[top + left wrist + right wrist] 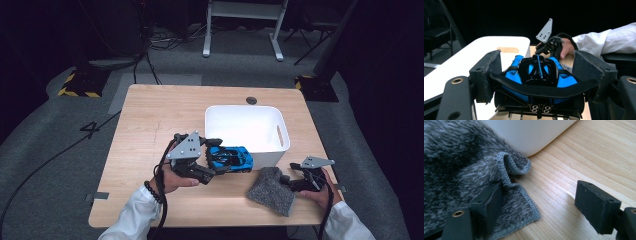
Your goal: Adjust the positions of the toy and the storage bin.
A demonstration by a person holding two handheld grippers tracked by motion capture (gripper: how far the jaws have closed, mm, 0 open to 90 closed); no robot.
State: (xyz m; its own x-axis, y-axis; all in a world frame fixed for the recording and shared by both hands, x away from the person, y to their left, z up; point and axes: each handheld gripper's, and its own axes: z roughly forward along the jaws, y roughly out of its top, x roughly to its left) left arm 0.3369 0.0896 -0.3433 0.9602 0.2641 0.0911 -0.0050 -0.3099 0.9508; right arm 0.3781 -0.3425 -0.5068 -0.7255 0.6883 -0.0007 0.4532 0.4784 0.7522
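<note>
The left tool point(216, 159) is clamped on the blue toy car point(231, 157), just in front of the white bin point(247, 149). Lift it clear of the bin's rim before letting go inside. The right tool point(291, 178) stands wide at the grey cloth point(270, 190) beside the bin.

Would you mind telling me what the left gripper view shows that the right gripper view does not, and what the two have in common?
The left gripper view alone shows the blue toy car clamped between the left gripper pads, and farther off the right gripper in the person's hand.

The right gripper view alone shows the grey fuzzy cloth up close, with its stitched corner folded over, one open jaw lying over its edge and the other above bare wood.

Both share the white bin and the wooden table.
</note>
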